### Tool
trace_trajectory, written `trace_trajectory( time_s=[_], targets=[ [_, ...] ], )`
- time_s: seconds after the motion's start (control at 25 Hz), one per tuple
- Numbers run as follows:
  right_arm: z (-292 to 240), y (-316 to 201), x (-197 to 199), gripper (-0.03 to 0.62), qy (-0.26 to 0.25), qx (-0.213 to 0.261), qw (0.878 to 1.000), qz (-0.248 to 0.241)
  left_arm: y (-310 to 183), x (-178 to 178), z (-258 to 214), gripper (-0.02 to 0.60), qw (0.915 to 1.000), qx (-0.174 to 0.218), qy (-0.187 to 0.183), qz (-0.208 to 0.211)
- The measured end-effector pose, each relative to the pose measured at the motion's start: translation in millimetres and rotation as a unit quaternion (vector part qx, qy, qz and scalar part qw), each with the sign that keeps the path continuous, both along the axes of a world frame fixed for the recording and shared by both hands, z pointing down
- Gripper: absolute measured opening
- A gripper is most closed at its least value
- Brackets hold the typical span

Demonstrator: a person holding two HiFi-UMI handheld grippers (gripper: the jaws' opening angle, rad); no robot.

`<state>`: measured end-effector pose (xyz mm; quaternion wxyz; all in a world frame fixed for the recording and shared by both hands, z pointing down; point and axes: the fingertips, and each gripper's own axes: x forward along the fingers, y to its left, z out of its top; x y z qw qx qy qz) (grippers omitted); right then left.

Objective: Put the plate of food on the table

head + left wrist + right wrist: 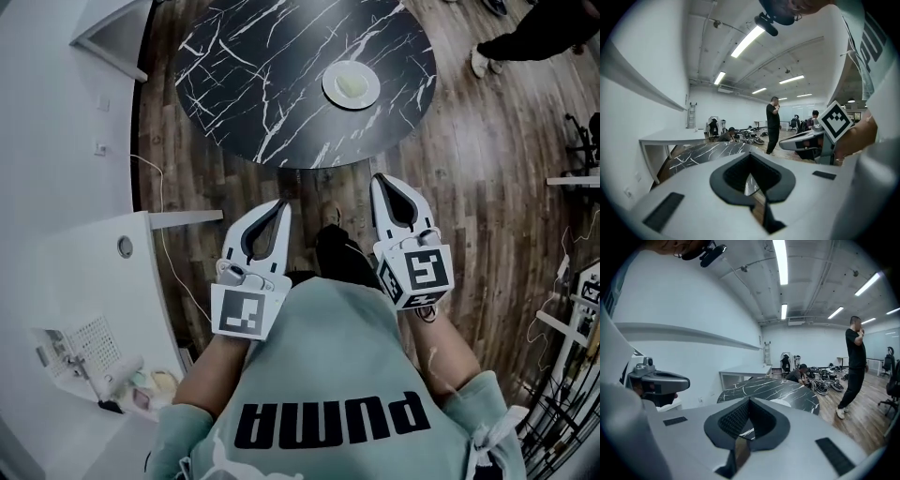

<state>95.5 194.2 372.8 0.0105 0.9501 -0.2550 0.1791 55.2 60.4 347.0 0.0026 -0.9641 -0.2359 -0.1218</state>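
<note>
Head view shows the plate (pixel 351 84) of pale food already resting on the round black table (pixel 244 75), nearer its right rim than its centre. The left gripper (pixel 284 202) and the right gripper (pixel 379 180) hang just short of the table's near edge, jaws pressed together on nothing. The plate looks stiff, smooth and breakable, so it is probably best pinched at its rim and kept level. Bare tabletop surrounds it, and open wooden floor (pixel 487 169) lies off the table's near side.

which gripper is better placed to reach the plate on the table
Probably right: the white plate of food sits right of centre on the round black marble table, ahead of the right gripper; the left gripper is further off. Both are shut, empty.
</note>
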Motion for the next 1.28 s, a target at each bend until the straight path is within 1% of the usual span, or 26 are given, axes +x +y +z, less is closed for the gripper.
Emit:
trace_trajectory(
  time_s=[0.12, 0.24, 0.44, 0.56, 0.72, 0.88, 0.96, 1.08, 1.2, 1.28],
  targets=[
    [-1, -12, -42, 0.008, -0.006, -0.015, 1.000, -0.006, -17, -39, 15, 0.006, 0.9998, -0.006, -0.015, -0.009],
    [-5, -17, -74, 0.008, -0.008, -0.024, 1.000, -0.012, -27, -69, 18, 0.006, 0.9996, -0.012, -0.017, -0.018],
    [-22, -13, -106, 0.008, 0.009, -0.027, 0.999, -0.024, -31, -106, 4, 0.006, 0.9991, -0.009, -0.004, -0.041],
    [-28, -3, -124, 0.008, 0.016, -0.021, 0.999, -0.030, -20, -124, -6, 0.006, 0.9989, -0.005, 0.006, -0.047],
    [-31, 23, -154, 0.008, 0.025, -0.010, 0.999, -0.038, 16, -153, -17, 0.006, 0.9988, -0.006, 0.013, -0.047],
    [-35, 68, -190, 0.008, 0.036, 0.007, 0.998, -0.043, 70, -186, -24, 0.006, 0.9984, 0.001, 0.018, -0.053],
    [-39, 96, -209, 0.008, 0.040, 0.015, 0.998, -0.042, 99, -204, -27, 0.006, 0.9971, 0.004, 0.017, -0.074],
    [-49, 135, -231, 0.008, 0.053, 0.018, 0.998, -0.029, 136, -231, -34, 0.006, 0.9923, 0.012, 0.021, -0.122],
    [-66, 163, -257, 0.008, 0.071, 0.018, 0.997, -0.015, 168, -256, -42, 0.006, 0.9892, 0.034, 0.030, -0.139],
    [-78, 173, -276, 0.008, 0.078, 0.019, 0.997, -0.020, 187, -268, -49, 0.006, 0.9878, 0.041, 0.040, -0.145]
  ],
)
